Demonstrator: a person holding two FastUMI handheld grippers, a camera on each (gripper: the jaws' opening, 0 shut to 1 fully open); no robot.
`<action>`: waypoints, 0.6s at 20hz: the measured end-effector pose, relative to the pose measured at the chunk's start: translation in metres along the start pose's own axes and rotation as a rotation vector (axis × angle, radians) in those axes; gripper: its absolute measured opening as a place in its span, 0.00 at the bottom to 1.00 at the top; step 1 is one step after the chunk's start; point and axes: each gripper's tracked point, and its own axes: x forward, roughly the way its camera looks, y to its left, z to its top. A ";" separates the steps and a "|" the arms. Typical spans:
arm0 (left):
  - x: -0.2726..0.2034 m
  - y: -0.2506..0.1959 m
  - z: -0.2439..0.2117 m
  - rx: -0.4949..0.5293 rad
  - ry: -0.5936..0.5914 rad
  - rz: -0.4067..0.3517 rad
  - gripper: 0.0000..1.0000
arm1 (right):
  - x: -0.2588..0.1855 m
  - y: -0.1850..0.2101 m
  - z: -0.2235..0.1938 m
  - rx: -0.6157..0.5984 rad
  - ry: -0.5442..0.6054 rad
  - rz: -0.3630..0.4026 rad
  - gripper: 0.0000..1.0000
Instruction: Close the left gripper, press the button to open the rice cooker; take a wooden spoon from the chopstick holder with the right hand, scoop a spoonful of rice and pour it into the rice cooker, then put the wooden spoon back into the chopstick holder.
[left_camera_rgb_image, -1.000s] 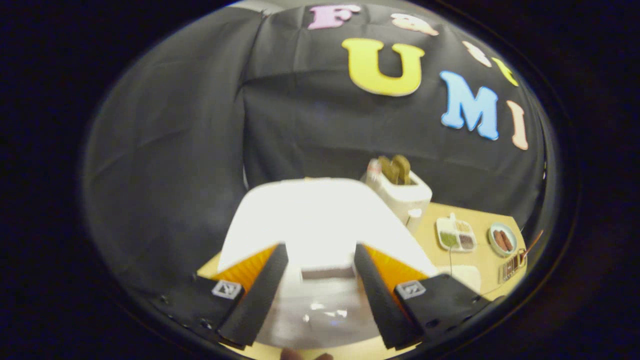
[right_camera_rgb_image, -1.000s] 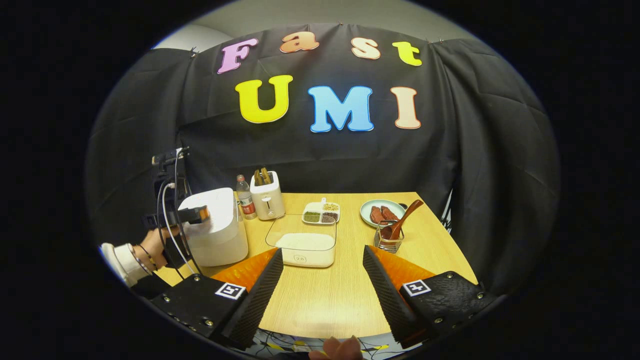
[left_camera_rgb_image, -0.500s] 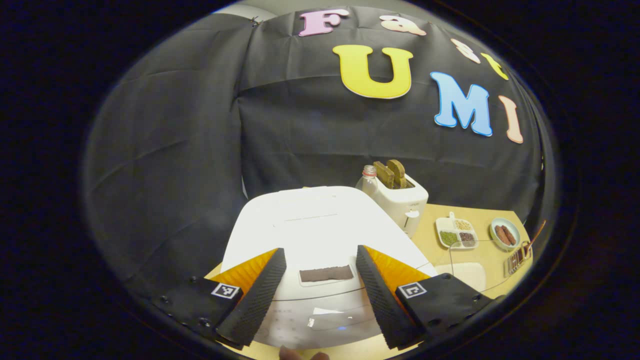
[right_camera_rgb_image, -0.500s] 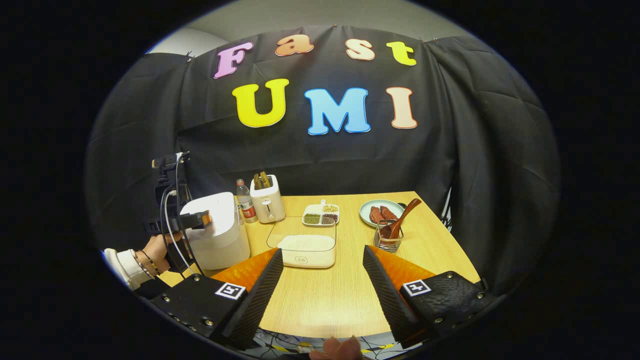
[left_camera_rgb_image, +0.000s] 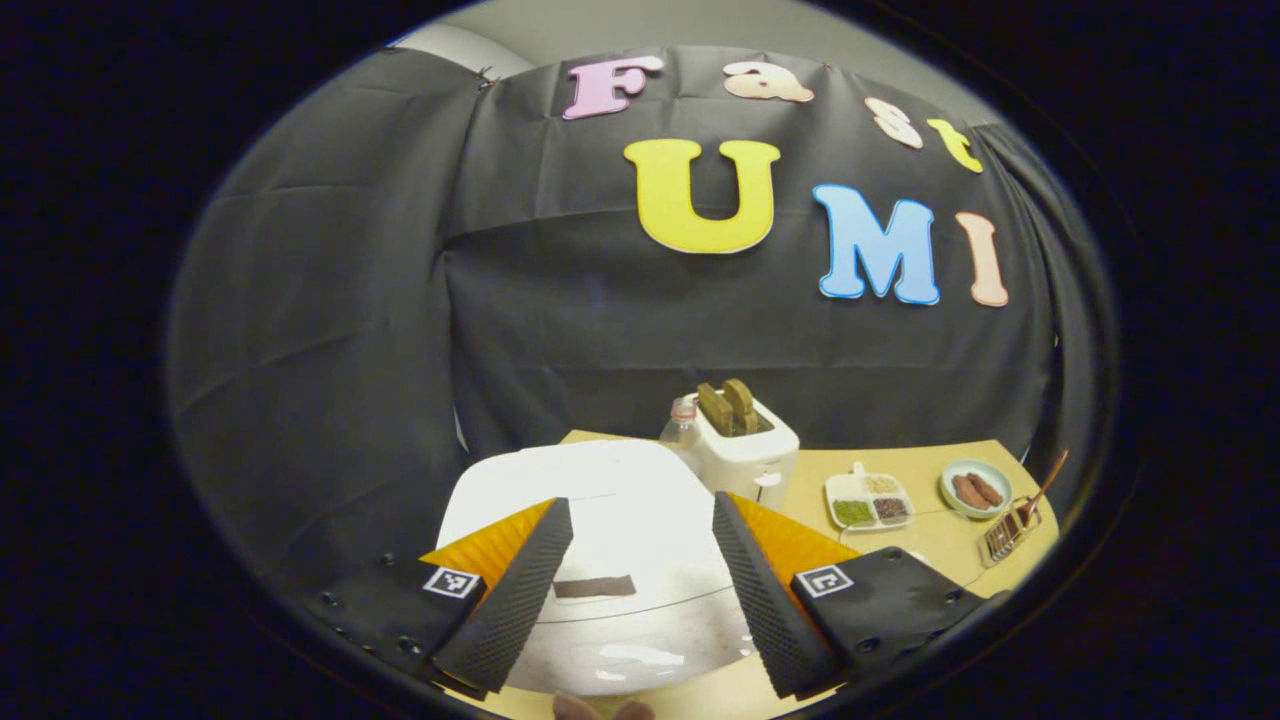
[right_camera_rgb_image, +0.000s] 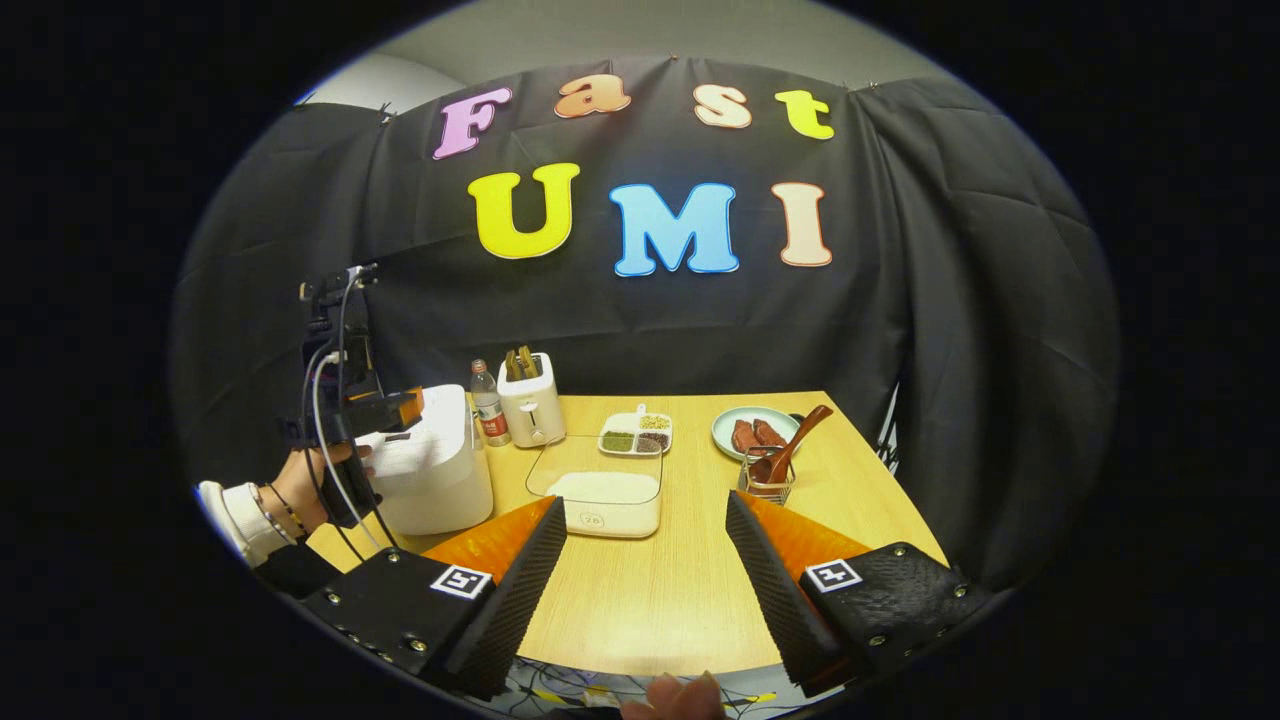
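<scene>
The left gripper (left_camera_rgb_image: 632, 585) was held over the closed white rice cooker (left_camera_rgb_image: 600, 500) at the counter's (right_camera_rgb_image: 640, 590) left, its fingers spread and clear of the dark button strip (left_camera_rgb_image: 594, 587) seen between them. The right gripper (right_camera_rgb_image: 645, 580) was held above the near counter edge, fingers spread and empty. The brown wooden spoon (right_camera_rgb_image: 790, 445) was seen leaning in the wire chopstick holder (right_camera_rgb_image: 768, 480) at far right, beside the clear rice container (right_camera_rgb_image: 605, 495).
</scene>
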 end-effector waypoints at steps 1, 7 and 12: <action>-0.006 -0.005 0.010 -0.009 -0.016 -0.013 0.98 | 0.001 -0.007 0.005 0.002 -0.013 -0.002 0.98; -0.083 -0.054 0.076 -0.034 -0.104 -0.061 0.94 | 0.009 -0.065 0.046 0.001 -0.117 0.011 0.98; -0.190 -0.124 0.122 -0.037 -0.183 -0.124 0.94 | 0.001 -0.126 0.096 -0.003 -0.210 0.033 0.98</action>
